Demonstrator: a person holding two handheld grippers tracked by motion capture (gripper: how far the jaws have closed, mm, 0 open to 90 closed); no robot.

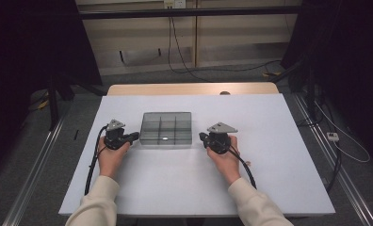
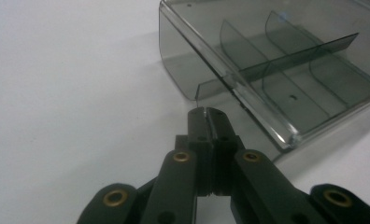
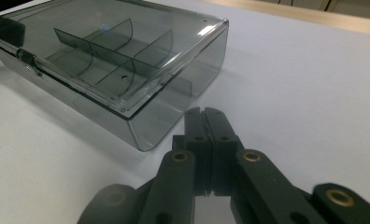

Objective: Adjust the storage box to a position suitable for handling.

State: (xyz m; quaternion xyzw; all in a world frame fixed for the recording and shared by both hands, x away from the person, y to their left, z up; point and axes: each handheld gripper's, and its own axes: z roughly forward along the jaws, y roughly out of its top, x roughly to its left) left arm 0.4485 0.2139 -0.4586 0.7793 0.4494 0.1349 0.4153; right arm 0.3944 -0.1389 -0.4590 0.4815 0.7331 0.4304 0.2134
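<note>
A smoky see-through plastic box (image 1: pixel 166 128) with inner dividers lies in the middle of the white table top (image 1: pixel 269 155); its compartments look empty. My left gripper (image 1: pixel 136 136) lies just left of the box, pointing at its side. In the left gripper view the jaws (image 2: pixel 209 111) are pressed together with nothing between them, a short way from the box's corner (image 2: pixel 286 60). My right gripper (image 1: pixel 201 136) sits just right of the box, pointing at it. In the right gripper view its tips (image 3: pixel 205 112) are shut on nothing, close to the box's wall (image 3: pixel 103 51). A small metal latch (image 3: pixel 29 60) shows on the box's front.
A bare wooden strip (image 1: pixel 189 89) runs along the table's far edge. A black cable (image 1: pixel 93 165) trails from the left gripper and another (image 1: pixel 246 167) from the right one, both across the table. Dark curtains stand at both sides, and metal rails (image 1: pixel 38 155) run on the floor.
</note>
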